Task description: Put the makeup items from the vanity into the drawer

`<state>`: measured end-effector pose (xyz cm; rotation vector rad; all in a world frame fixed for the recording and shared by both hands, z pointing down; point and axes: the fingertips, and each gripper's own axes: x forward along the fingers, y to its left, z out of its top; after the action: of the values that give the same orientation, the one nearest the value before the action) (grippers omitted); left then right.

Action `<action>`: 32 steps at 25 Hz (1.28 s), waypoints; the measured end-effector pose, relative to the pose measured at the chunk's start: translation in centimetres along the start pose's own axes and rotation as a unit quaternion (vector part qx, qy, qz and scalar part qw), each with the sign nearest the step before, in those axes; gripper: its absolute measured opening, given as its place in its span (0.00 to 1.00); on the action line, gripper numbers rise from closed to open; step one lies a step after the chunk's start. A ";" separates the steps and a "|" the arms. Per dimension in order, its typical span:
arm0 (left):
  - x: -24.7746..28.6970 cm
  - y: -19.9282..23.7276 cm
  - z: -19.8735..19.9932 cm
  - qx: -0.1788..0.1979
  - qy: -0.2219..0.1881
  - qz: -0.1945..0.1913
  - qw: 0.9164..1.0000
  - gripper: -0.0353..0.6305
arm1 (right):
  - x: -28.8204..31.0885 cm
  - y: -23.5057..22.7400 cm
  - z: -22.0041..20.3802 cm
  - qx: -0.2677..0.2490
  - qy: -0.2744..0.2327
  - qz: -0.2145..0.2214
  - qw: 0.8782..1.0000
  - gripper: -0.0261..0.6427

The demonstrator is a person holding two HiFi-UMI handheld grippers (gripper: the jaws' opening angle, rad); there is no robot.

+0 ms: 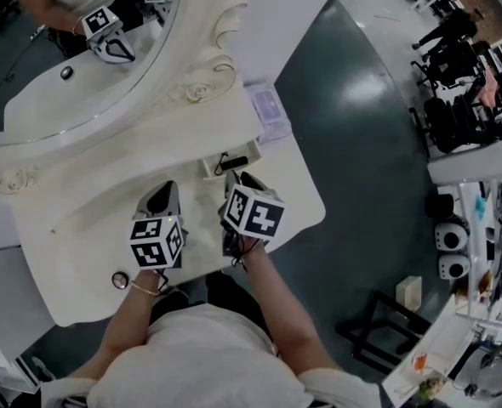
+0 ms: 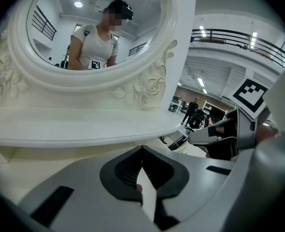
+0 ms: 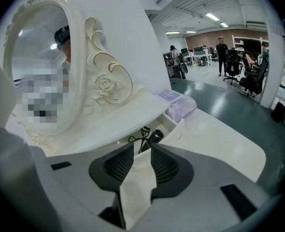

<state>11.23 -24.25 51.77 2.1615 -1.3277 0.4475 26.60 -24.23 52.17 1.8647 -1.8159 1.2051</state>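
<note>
- Right gripper [image 3: 141, 146]: over the desk [image 1: 89, 253] near its front edge. The jaws are partly apart with nothing between them, and bare desktop shows in the gap.
- Left gripper [image 2: 142, 150]: just beside the right one, towards the desk's left. The jaws are closed tip to tip and hold nothing visible.
- Drawer [image 1: 208, 171]: small, pulled open at the desk's back edge, below the mirror [image 1: 72, 49].
- Black makeup item [image 3: 155, 136]: tube-like, lying in the drawer.
- Lavender box [image 1: 268, 109]: on the shelf's right end.
</note>
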 end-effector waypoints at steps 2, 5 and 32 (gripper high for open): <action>0.0 0.1 0.0 0.000 0.000 -0.001 1.000 0.06 | 0.0 0.0 -0.1 0.001 -0.002 -0.003 1.000 0.19; -0.2 0.2 -0.1 0.000 0.000 -0.001 1.000 0.06 | -0.2 -0.1 -0.3 -0.001 -0.003 -0.009 1.000 0.19; -8.1 3.5 -0.6 0.002 -0.055 0.047 0.997 0.06 | -3.2 5.7 -3.8 -0.037 -0.022 0.032 0.999 0.14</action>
<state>4.47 -19.40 48.81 2.1592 -1.4943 0.3730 20.37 -20.32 50.26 1.8187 -1.9299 1.1101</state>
